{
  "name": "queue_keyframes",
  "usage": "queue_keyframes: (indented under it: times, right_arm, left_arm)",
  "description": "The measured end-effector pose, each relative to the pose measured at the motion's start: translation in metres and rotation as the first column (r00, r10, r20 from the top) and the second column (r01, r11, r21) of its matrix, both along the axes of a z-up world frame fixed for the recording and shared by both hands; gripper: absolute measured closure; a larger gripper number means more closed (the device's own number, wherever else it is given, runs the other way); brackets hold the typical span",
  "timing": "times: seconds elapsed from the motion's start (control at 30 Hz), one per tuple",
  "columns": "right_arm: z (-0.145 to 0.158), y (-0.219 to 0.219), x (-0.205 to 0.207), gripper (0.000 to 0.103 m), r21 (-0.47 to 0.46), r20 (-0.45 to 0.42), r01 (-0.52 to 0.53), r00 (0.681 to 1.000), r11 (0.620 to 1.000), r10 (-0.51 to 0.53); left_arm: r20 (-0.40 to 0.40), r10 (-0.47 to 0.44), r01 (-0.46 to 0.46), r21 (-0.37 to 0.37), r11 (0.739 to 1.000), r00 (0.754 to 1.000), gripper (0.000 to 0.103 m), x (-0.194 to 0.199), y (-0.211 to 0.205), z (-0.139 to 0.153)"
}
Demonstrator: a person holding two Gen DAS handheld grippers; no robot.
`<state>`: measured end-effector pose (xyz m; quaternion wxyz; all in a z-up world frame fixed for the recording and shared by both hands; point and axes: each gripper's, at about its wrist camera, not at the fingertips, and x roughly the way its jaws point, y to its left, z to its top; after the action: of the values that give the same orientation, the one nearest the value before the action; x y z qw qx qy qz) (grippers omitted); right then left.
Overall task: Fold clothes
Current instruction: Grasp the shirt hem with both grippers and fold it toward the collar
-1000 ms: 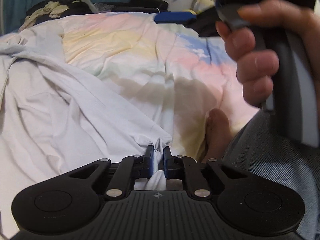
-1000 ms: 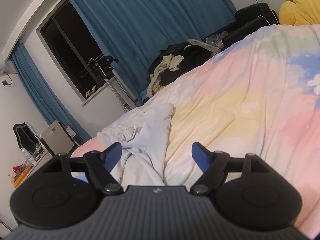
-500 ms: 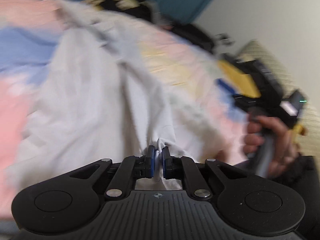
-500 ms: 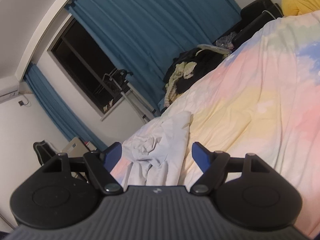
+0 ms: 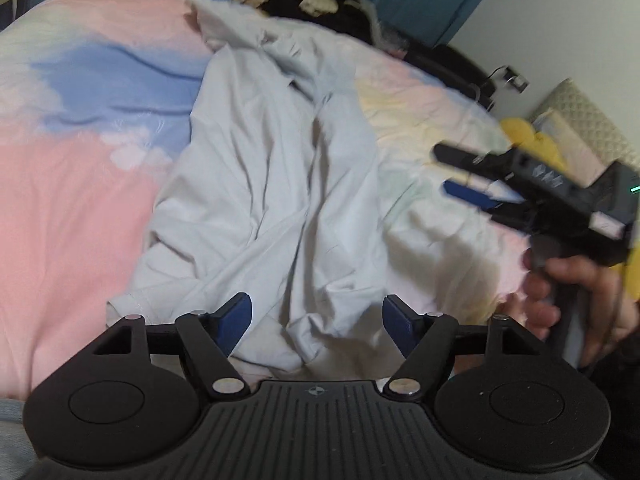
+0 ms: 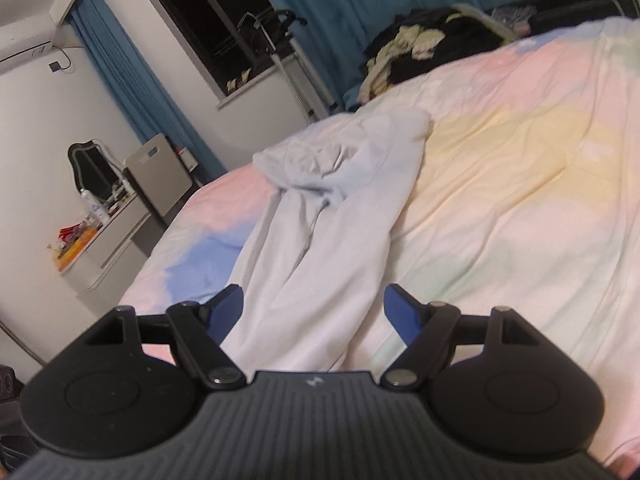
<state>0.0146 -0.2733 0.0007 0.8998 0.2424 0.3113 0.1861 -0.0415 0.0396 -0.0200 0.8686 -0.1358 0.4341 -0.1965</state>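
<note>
Pastel bedding [image 5: 72, 208] covers the bed; a white garment [image 5: 272, 208] lies rumpled along it, no fold made; left tool [image 5: 316, 318], jaws just opened, stands spread over its near edge; right tool [image 6: 314, 312] spread, empty.

Dim, flat indoor light, soft shadows in cloth folds, slight motion blur, dark window [image 6: 208, 28], fisheye-bent edges
</note>
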Motion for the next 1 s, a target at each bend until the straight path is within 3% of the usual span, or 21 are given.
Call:
queue_keyframes:
  times: [0.1, 0.27, 0.37, 0.47, 0.57, 0.67, 0.7, 0.77, 0.8, 0.87, 0.9, 0.93, 0.97, 1.0]
  right_arm:
    - [-0.007, 0.004, 0.002, 0.025, 0.023, -0.043, -0.03, 0.999, 0.999, 0.031]
    - [-0.023, 0.02, 0.006, 0.025, 0.029, -0.154, -0.113, 0.981, 0.993, 0.116]
    - [-0.032, 0.035, 0.007, 0.025, -0.009, -0.247, -0.188, 0.952, 0.982, 0.18]
    - [-0.034, 0.039, 0.004, 0.025, 0.002, -0.341, -0.221, 0.917, 0.975, 0.209]
    - [-0.036, 0.049, -0.006, 0.025, -0.015, -0.441, -0.285, 0.862, 0.958, 0.249]
    - [-0.046, 0.072, -0.015, 0.025, -0.064, -0.532, -0.41, 0.785, 0.91, 0.317]
    - [-0.05, 0.081, -0.017, 0.025, -0.098, -0.552, -0.445, 0.769, 0.89, 0.323]
    - [-0.049, 0.091, -0.02, 0.026, -0.142, -0.558, -0.477, 0.762, 0.867, 0.327]
    - [-0.048, 0.096, -0.02, 0.03, -0.16, -0.558, -0.487, 0.762, 0.858, 0.329]
    - [-0.044, 0.098, -0.024, 0.064, -0.156, -0.549, -0.507, 0.758, 0.848, 0.352]
    - [-0.04, 0.098, -0.028, 0.069, -0.146, -0.542, -0.511, 0.758, 0.847, 0.364]
    - [-0.036, 0.096, -0.031, 0.084, -0.138, -0.531, -0.512, 0.761, 0.848, 0.373]
    - [-0.029, 0.095, -0.035, 0.092, -0.133, -0.515, -0.51, 0.768, 0.85, 0.38]
    - [-0.022, 0.091, -0.039, 0.092, -0.132, -0.494, -0.502, 0.781, 0.855, 0.383]
  left_arm:
    - [0.014, 0.03, -0.029, -0.058, 0.998, 0.999, 0.023, -0.002, 0.021, 0.013]
    - [0.012, 0.161, -0.161, 0.017, 0.987, 0.987, 0.023, 0.025, 0.06, 0.014]
    - [-0.114, 0.205, -0.201, 0.048, 0.978, 0.972, 0.026, 0.047, 0.071, -0.007]
    - [-0.164, 0.166, -0.154, 0.084, 0.985, 0.972, 0.026, 0.056, 0.063, -0.02]
    - [-0.187, 0.109, -0.084, 0.14, 0.987, 0.976, 0.026, 0.059, 0.05, -0.03]
    - [-0.232, 0.003, 0.038, 0.174, 0.984, 0.973, 0.026, 0.059, 0.033, -0.04]
    - [-0.245, -0.036, 0.084, 0.191, 0.978, 0.969, 0.026, 0.057, 0.027, -0.042]
    - [-0.235, -0.05, 0.105, 0.228, 0.968, 0.971, 0.036, 0.054, 0.023, -0.041]
    - [-0.235, -0.046, 0.1, 0.225, 0.969, 0.971, 0.046, 0.052, 0.025, -0.04]
    - [-0.238, -0.033, 0.081, 0.194, 0.978, 0.971, 0.067, 0.048, 0.034, -0.036]
    - [-0.238, -0.032, 0.074, 0.171, 0.982, 0.971, 0.081, 0.045, 0.039, -0.032]
    - [-0.23, -0.037, 0.068, 0.129, 0.989, 0.972, 0.09, 0.041, 0.045, -0.027]
    - [-0.22, -0.04, 0.06, 0.087, 0.994, 0.975, 0.091, 0.037, 0.052, -0.021]
    - [-0.2, -0.031, 0.041, 0.046, 0.998, 0.979, 0.094, 0.031, 0.058, -0.013]
